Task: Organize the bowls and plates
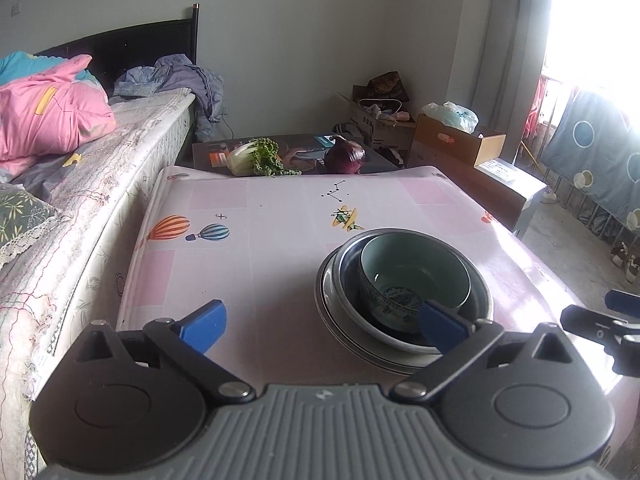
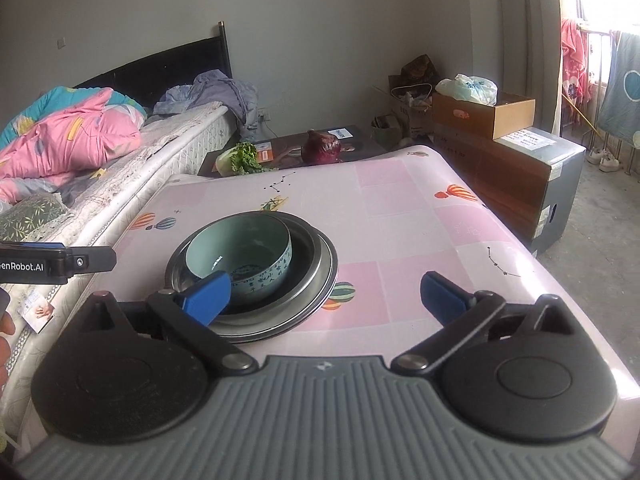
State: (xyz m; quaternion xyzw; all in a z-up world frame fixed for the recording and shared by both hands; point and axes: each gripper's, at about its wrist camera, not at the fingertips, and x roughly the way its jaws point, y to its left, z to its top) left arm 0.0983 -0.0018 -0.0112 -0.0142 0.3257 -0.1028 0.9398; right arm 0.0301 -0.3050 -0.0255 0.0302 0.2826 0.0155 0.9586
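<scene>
Gaping wide, left claw (image 1: pixel 322 326) — holding nothing, right claw (image 2: pixel 326 296) likewise empty, stacked bowls (image 2: pixel 248 256) just ahead

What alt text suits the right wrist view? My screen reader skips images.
A pale blue ceramic bowl sits nested in a metal bowl on stacked plates on a pink patterned table. The right gripper hangs open in front, jaws empty.

Pale green patterned bowl (image 2: pixel 244 256) tilted inside metal bowl (image 2: pixel 308 276), stacked on plates (image 2: pixel 326 294), on tablecloth
</scene>
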